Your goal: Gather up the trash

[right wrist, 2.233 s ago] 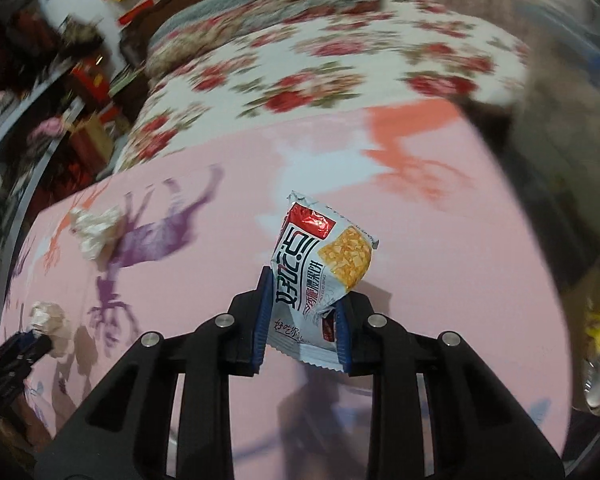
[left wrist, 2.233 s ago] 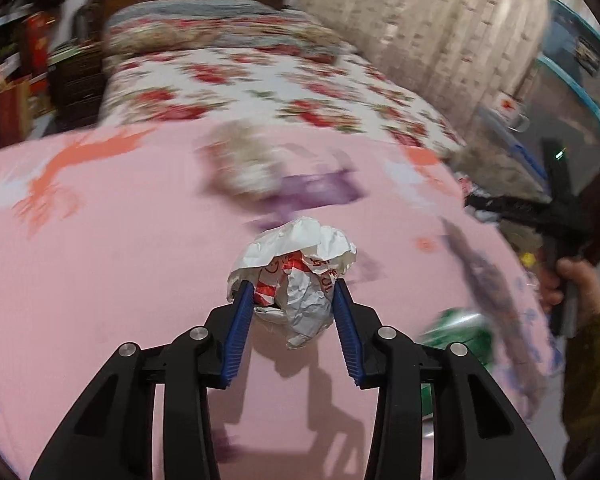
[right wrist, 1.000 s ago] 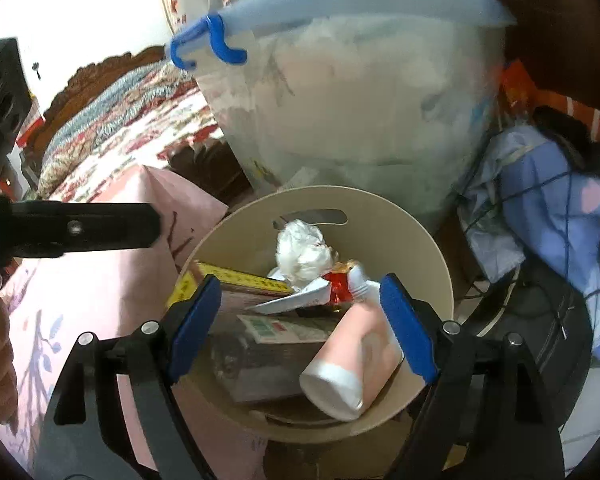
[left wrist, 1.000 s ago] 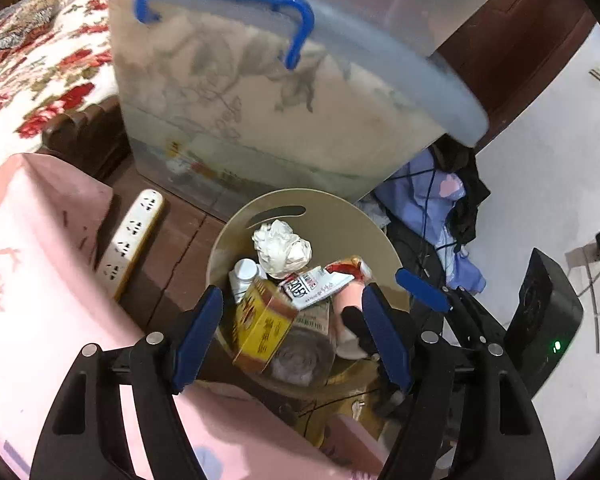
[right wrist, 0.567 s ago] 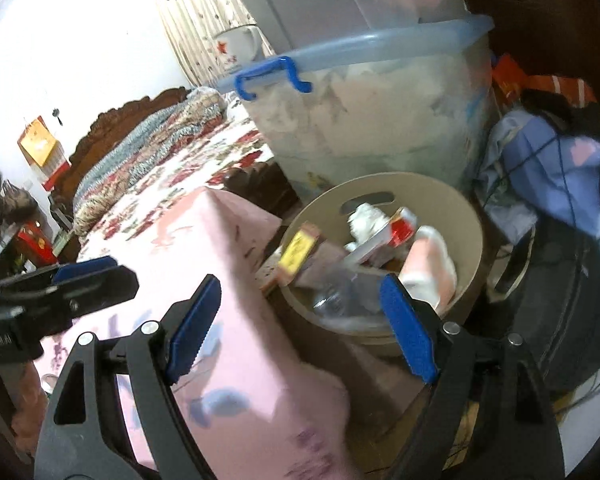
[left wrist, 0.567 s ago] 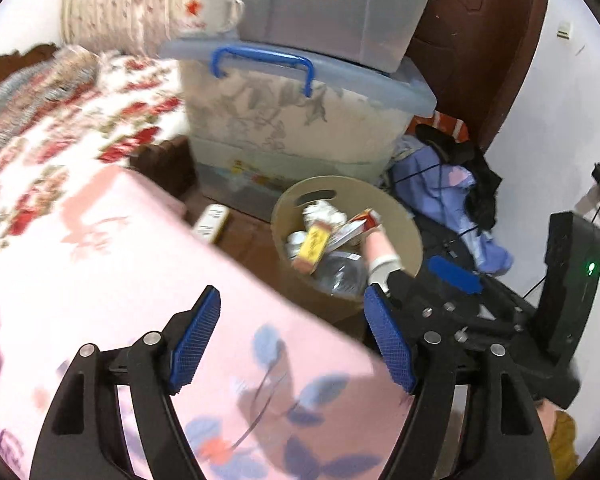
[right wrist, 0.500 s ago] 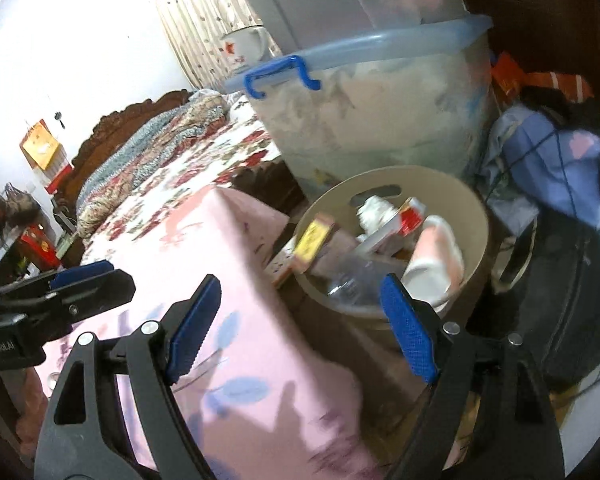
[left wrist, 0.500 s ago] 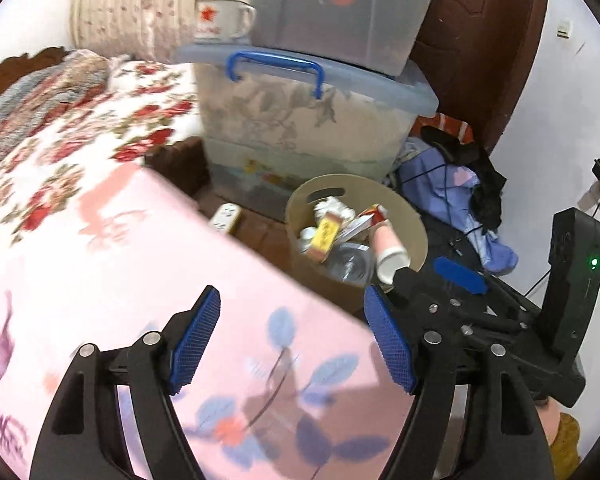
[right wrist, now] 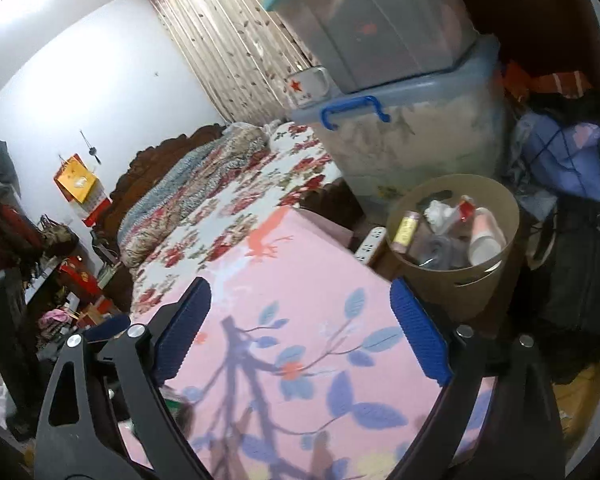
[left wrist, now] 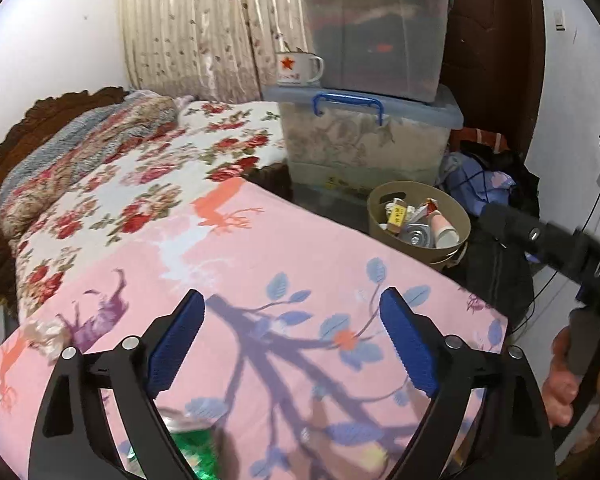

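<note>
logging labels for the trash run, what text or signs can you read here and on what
Red star sign, no letters: on the mug.
Red print under the star on the mug: too blurred to read.
Yellow box in the bin: dark print, too small to read.
Red-and-white wrapper in the bin: unreadable.
Yellow wall hanging: unreadable.

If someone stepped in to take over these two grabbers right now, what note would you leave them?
Left gripper: fingers opening, nothing between them.
Right gripper: same, opening and empty.
Both are over the pink blanket.
The bin beside the bed already holds a crumpled paper, a snack wrapper and other trash.
Left to do: a green wrapper lies by the left gripper, and a crumpled wad at the blanket's left edge.
</note>
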Tool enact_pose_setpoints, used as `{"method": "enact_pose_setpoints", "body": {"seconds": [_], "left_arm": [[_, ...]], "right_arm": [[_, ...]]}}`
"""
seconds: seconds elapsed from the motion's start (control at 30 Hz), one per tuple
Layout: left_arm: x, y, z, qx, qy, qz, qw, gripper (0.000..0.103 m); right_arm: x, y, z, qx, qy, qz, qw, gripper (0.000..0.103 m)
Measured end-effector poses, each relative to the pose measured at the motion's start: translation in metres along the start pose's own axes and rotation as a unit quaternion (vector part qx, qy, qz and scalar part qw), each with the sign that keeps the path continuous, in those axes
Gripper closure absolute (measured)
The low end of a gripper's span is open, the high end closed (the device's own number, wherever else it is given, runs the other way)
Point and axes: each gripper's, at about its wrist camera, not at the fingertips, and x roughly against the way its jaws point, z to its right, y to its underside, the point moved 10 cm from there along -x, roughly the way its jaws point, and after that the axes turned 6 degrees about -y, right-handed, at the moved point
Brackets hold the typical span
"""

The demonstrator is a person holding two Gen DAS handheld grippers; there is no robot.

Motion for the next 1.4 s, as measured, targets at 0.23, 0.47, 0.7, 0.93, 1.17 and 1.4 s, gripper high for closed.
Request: {"method": "enact_pose_setpoints", "body": {"seconds": [0.23, 0.47, 0.7, 0.93, 1.17, 1.4], "left_arm": [[0.028, 0.025, -0.038, 0.009, -0.029, 0.010, 0.9995, 0.009], [0.037, 0.050, -0.069, 0.031, -0.044, -0.002, 0.9986, 0.009], [0.036, 0.070, -0.100, 0.059, -0.060, -0.020, 0.9962, 0.009], [0.036, 0.095, -0.139, 0.089, -0.089, -0.038, 0.9913, 0.009], [0.038, 0.128, -0.195, 0.133, -0.123, -0.059, 0.9817, 0.009], [0.040, 0.162, -0.243, 0.191, -0.126, -0.080, 0.9702, 0.009]], "right_arm": [[0.005, 0.018, -0.035, -0.004, -0.016, -0.010, 1.000, 0.008], [-0.003, 0.043, -0.063, 0.007, -0.021, -0.035, 0.999, 0.008], [-0.012, 0.054, -0.084, 0.026, -0.021, -0.051, 0.998, 0.008], [-0.027, 0.067, -0.105, 0.039, -0.029, -0.072, 0.996, 0.008], [-0.045, 0.085, -0.134, 0.064, -0.046, -0.096, 0.992, 0.008], [-0.065, 0.114, -0.151, 0.083, -0.055, -0.136, 0.986, 0.008]]}}
